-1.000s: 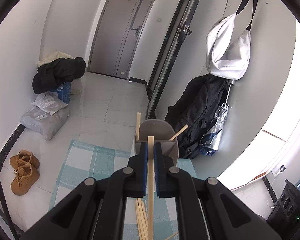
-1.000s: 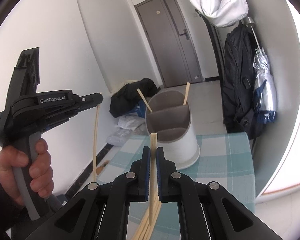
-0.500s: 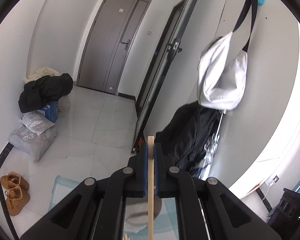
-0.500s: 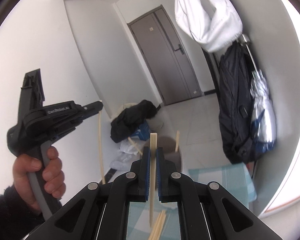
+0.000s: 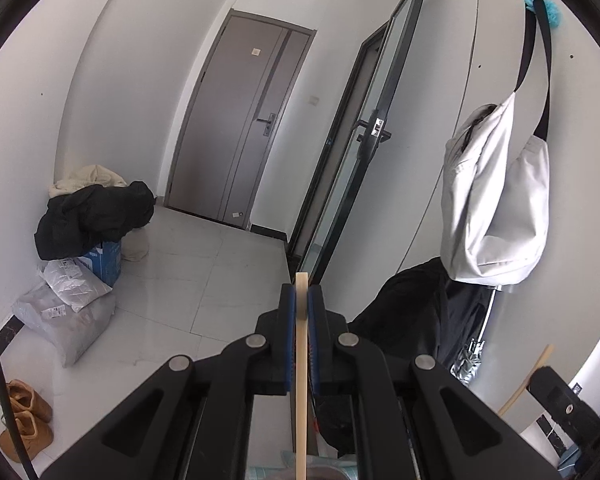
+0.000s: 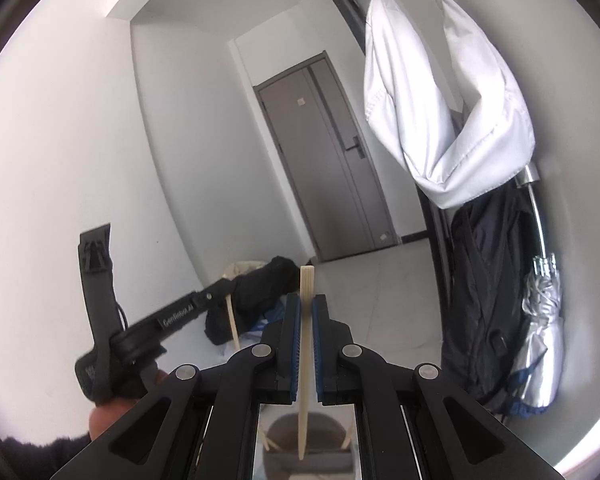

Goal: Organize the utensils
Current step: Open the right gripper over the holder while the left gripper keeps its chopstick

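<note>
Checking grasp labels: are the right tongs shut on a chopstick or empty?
Shut on one. The right tongs pinch a chopstick between their blue pads, its lower end hanging above the utensil holder.

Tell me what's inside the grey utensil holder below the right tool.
Two wooden sticks lean inside the grey utensil holder, one at each side. The right tool covers much of the holder, so whatever else it contains is hidden. The chopstick it grips hangs above the holder.

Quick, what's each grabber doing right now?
Left gripper: shut on a chopstick.
Right gripper: shut on another chopstick.
</note>
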`<state>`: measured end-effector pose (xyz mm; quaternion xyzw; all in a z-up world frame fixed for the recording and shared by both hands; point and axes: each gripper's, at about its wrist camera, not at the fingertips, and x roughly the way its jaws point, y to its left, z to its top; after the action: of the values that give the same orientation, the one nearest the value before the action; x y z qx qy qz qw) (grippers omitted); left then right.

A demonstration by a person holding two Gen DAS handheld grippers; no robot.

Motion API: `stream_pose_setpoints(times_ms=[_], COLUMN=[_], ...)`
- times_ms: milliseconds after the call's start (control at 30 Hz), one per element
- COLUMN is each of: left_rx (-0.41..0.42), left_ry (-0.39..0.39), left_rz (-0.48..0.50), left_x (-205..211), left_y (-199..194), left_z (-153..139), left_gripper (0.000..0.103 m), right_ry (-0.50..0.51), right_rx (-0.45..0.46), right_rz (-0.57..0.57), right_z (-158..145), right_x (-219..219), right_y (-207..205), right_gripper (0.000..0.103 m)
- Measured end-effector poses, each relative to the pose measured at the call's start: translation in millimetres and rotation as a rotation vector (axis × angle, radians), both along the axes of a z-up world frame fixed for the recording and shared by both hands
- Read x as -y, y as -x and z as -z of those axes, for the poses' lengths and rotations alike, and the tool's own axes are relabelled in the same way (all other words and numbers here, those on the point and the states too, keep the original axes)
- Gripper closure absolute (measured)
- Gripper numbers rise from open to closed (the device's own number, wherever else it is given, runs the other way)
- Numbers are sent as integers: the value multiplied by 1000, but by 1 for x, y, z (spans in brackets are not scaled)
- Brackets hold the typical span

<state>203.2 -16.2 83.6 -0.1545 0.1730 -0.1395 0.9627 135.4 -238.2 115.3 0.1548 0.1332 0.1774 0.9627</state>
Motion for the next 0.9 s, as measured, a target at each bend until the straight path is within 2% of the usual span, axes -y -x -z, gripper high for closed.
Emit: stream_pose_setpoints(times_ms=[267,567,667,767,900], left_rx=[35,45,8,5,-59], left_ry=[-79,-129,-109,-117,-124], left_rz=[5,52,78,93,180], left_x=[8,19,16,16,18], left_y=[-11,-12,-11,-3,6], left_z=[17,25,29,32,33], left_gripper=[101,101,101,101,101], right_ry=[10,-3,-12,-21,-12], right_rx=[-41,-96,-108,-120,-143], right_rz=[14,13,9,0,4], right_z=[22,52,59,60,65], right_x=[-14,-18,-16,-14,-11], right_y=[-39,-51,-48,-43,-30], right_gripper=[98,101,101,101,98])
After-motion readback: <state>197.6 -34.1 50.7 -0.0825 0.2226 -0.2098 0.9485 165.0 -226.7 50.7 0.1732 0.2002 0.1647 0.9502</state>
